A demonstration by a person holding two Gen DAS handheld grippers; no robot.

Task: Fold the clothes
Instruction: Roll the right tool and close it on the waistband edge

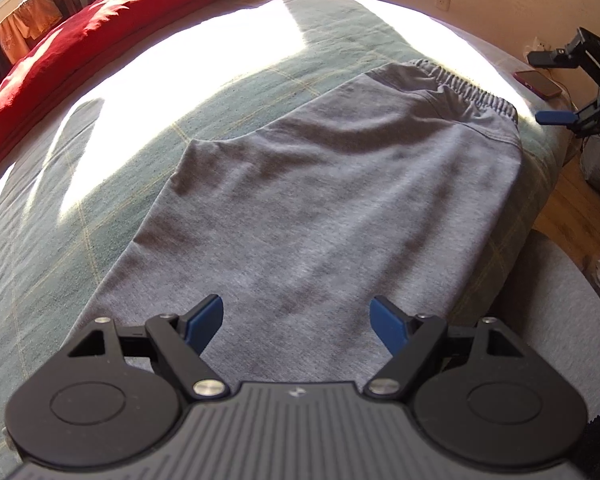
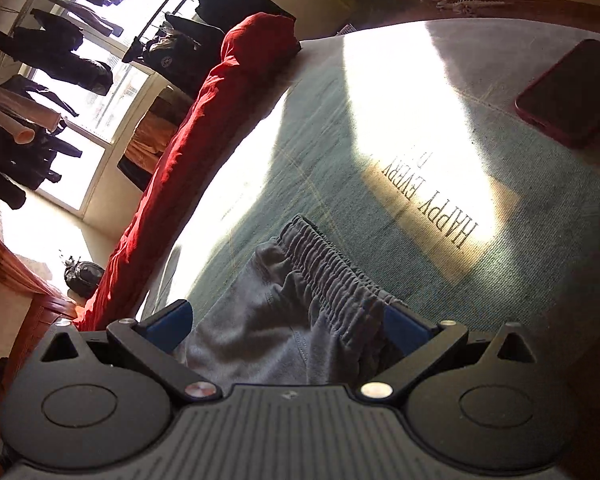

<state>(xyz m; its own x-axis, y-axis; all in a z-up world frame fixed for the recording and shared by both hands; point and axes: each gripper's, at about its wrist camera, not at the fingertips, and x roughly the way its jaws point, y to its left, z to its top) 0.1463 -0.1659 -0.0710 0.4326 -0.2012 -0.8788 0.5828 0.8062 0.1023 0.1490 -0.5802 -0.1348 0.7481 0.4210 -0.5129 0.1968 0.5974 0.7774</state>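
Grey trousers (image 1: 320, 200) lie flat across a green bedspread (image 1: 260, 64), filling the centre of the left wrist frame, the elastic waistband (image 1: 460, 88) at upper right. Left gripper (image 1: 298, 328) hovers at the lower edge, its blue fingers (image 1: 206, 320) spread wide with nothing between them. Right gripper (image 2: 288, 328), also spread wide, straddles the waistband without pinching it. A red phone (image 2: 568, 92) rests at upper right, a red quilt (image 2: 204, 140) at left.

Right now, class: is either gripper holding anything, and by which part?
Nothing is held. The left gripper is open above the grey trousers; the right gripper is open, straddling their elastic waistband.
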